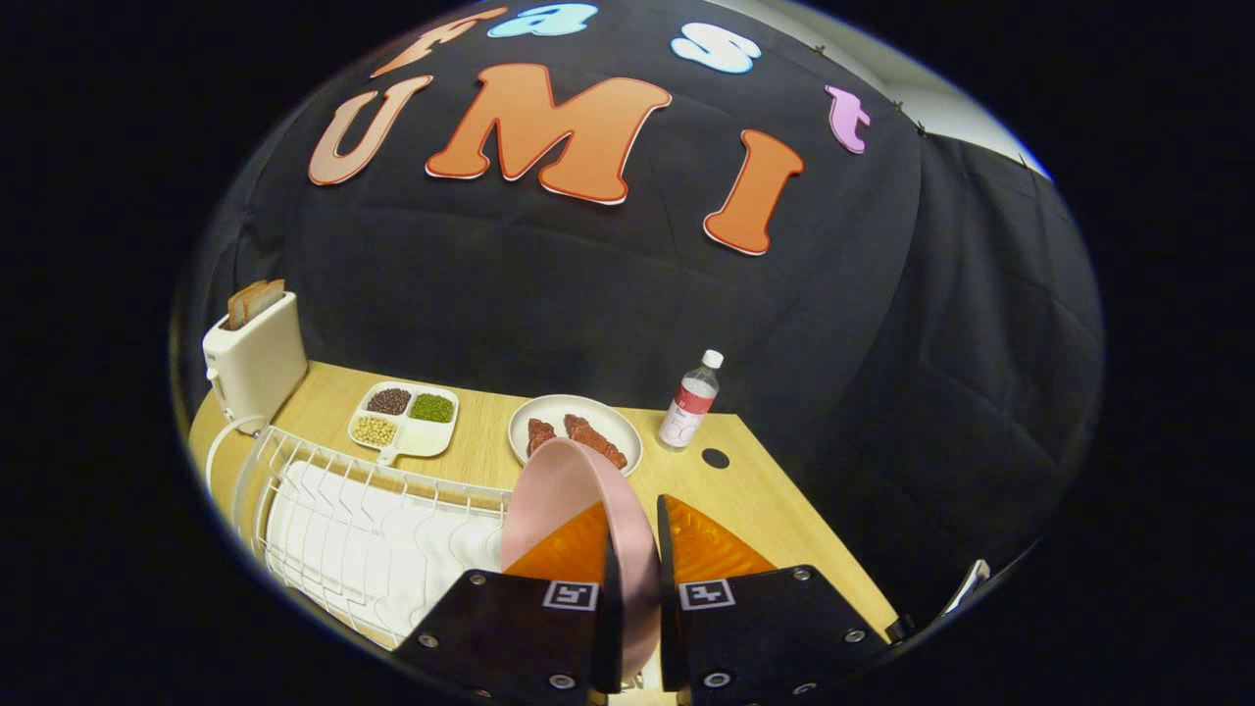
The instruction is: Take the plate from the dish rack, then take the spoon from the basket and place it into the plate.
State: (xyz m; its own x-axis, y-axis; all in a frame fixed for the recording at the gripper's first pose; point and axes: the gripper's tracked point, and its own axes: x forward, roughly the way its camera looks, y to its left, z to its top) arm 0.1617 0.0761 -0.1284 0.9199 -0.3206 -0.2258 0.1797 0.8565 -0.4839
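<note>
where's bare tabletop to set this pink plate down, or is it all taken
The gripper is shut on the pink plate, held on edge. Bare wood lies just ahead of the fingers, between the plate of meat, the water bottle and the table's edge. The side with the dish rack, sectioned tray and toaster is crowded.

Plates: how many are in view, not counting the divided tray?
2. A pink plate stands on edge, gripped between the fingers above the dish rack. A white plate with food lies beyond, beside the bottle.
</note>
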